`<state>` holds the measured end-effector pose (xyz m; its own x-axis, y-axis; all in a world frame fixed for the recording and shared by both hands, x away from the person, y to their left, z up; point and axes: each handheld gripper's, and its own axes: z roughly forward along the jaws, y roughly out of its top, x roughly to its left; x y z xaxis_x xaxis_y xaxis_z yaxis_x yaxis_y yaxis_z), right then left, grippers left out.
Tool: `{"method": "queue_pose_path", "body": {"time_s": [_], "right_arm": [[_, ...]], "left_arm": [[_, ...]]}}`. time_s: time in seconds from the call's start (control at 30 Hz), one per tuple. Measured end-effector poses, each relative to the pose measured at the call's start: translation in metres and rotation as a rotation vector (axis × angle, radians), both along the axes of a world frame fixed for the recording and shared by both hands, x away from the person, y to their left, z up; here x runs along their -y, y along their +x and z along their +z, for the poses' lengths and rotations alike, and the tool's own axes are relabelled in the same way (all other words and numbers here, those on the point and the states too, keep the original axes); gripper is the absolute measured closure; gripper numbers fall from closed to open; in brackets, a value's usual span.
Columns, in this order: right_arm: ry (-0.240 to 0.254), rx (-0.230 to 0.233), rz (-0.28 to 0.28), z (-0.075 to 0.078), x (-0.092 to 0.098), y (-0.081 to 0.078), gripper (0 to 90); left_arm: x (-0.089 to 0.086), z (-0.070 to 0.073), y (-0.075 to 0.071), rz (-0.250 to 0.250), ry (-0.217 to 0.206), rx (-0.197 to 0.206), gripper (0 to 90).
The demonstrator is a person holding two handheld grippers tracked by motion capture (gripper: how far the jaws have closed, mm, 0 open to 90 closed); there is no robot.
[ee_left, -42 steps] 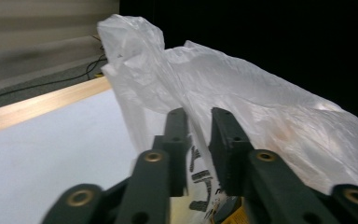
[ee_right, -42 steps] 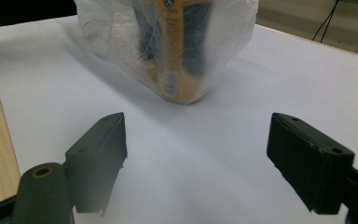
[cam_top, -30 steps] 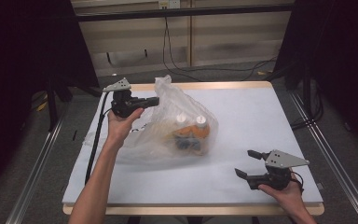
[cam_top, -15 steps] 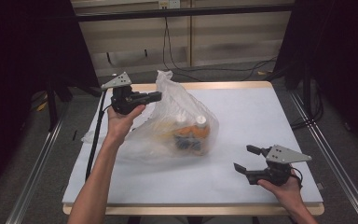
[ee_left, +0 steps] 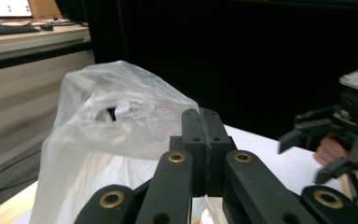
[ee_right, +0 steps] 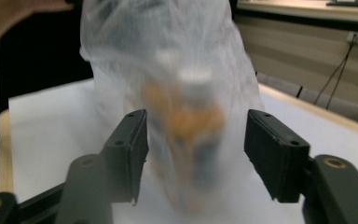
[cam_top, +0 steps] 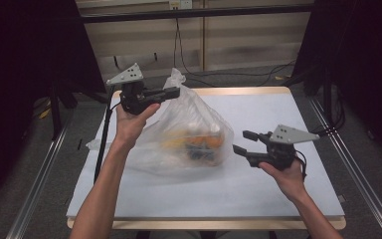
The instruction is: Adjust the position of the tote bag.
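In the high view, a clear plastic bag (cam_top: 189, 134) sits on the white table (cam_top: 258, 189) with bottles (cam_top: 199, 142) with orange labels inside it. The left gripper (cam_top: 171, 93) is at the bag's upper left corner, its jaws pressed together on the bag's gathered top. The right gripper (cam_top: 243, 142) is just right of the bag, pointing at the bag's lower right side; its jaws have just been closing and stand partly apart, with nothing pinched between them.

In the left gripper view, the left gripper (ee_left: 206, 126) has its two black jaws closed flat against each other, and the bag's crumpled top (ee_left: 116, 121) rises just left of them. The right gripper (ee_left: 307, 149) shows beyond the bag, to its right.

In the right gripper view, the right gripper (ee_right: 193, 154) frames the blurred bag (ee_right: 177, 93) between spread jaws that stand clear of the plastic on both sides.
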<state>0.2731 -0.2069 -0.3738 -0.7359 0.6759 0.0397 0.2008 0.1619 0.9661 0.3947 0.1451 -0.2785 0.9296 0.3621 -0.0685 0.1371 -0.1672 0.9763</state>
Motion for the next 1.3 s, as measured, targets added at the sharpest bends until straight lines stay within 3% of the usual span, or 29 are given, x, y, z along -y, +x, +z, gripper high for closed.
{"method": "queue_pose_path", "body": {"time_s": [0.3, 0.53, 0.7, 0.77, 0.87, 1.0, 1.3], "right_arm": [[-0.015, 0.037, 0.066, 0.041, -0.044, 0.043, 42.8], [-0.009, 0.066, 0.095, 0.067, -0.063, 0.061, 41.7], [-0.022, 0.061, 0.125, 0.078, -0.076, 0.07, 42.9], [-0.013, 0.06, 0.129, 0.081, -0.078, 0.073, 48.8], [0.011, 0.055, 0.138, 0.084, -0.077, 0.076, 64.5], [0.027, 0.036, 0.156, 0.083, -0.074, 0.075, 87.1], [0.05, 0.029, 0.137, 0.086, -0.059, 0.074, 90.0]], "left_arm": [[0.012, 0.011, -0.007, -0.043, 0.004, 0.028, 90.0], [0.024, 0.02, -0.008, -0.06, 0.003, 0.04, 90.0], [0.035, 0.026, -0.009, -0.092, 0.016, 0.055, 90.0], [0.038, 0.029, -0.011, -0.103, 0.01, 0.054, 90.0], [0.041, 0.032, -0.013, -0.107, 0.012, 0.066, 90.0], [0.04, 0.028, -0.013, -0.102, 0.006, 0.052, 89.5], [0.021, 0.014, -0.014, -0.051, -0.012, 0.037, 68.8]]}}
